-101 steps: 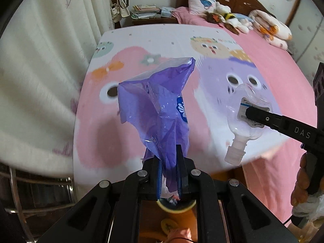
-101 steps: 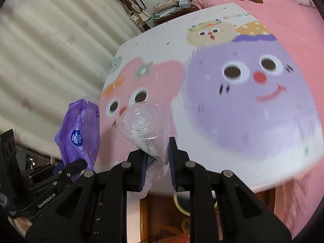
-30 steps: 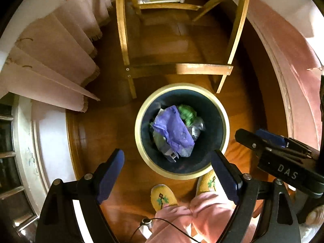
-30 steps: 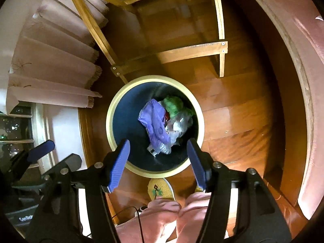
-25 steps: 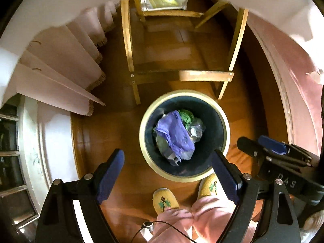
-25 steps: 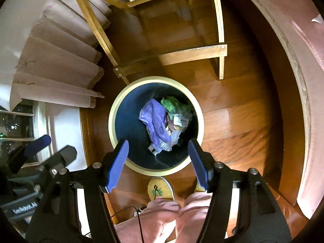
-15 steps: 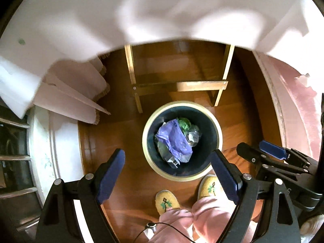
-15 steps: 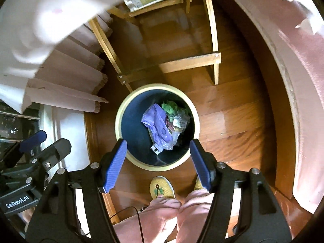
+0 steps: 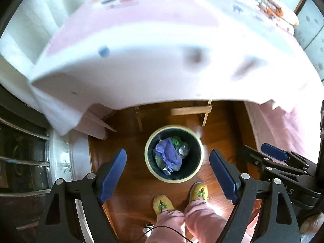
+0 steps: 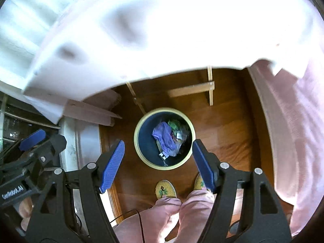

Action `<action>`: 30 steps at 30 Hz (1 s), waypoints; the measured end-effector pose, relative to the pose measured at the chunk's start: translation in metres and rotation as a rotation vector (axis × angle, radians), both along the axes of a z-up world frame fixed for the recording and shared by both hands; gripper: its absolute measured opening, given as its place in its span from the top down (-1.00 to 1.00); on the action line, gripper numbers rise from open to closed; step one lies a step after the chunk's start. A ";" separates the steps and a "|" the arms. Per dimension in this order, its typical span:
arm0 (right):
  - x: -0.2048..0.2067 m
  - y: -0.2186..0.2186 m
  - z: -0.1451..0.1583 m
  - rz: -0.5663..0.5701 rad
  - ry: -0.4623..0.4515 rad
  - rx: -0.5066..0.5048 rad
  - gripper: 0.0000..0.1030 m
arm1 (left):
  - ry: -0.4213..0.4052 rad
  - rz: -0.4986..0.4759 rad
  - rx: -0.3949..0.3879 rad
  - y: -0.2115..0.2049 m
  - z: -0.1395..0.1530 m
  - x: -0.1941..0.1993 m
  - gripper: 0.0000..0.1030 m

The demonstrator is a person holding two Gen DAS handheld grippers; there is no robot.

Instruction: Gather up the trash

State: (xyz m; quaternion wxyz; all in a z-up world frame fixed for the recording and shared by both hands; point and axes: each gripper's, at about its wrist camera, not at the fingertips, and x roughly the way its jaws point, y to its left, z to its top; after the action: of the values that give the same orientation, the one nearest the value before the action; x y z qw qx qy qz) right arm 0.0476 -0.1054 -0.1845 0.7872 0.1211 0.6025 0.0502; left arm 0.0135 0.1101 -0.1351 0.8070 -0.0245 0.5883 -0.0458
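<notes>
Both hand-held grippers [image 9: 168, 172] [image 10: 158, 164] (jaws spread) hang above the trash-filled bin [image 9: 150, 169].

Left hand-held gripper [image 9: 168, 169], jaws wide apart, hangs above trash bin [image 9: 148, 166] holding purple bag [image 9: 169, 157].

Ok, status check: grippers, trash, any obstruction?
Left gripper open, empty. Right gripper open, empty. Purple bag in trash bin. Nothing blocking bin.

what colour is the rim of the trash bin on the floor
Pale yellow-cream, around a dark inside; the trash bin shows best in the right wrist view.
</notes>
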 end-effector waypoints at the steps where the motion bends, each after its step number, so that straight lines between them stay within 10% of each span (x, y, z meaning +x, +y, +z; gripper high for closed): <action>1: 0.000 0.000 0.013 0.006 -0.012 -0.004 -0.30 | -0.008 0.007 -0.004 0.002 0.013 -0.001 -0.67; 15: -0.008 0.009 0.170 0.073 -0.155 -0.023 -0.30 | -0.161 0.043 0.014 0.015 0.172 -0.023 -0.67; 30: -0.010 0.017 0.267 0.060 -0.323 -0.081 -0.30 | -0.236 0.086 0.052 0.012 0.230 -0.022 -0.67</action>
State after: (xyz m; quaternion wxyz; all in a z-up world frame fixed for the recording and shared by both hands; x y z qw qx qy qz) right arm 0.0371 -0.0885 0.0820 0.8763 0.0615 0.4729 0.0680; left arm -0.0089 0.1224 0.0949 0.8721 -0.0231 0.4887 0.0016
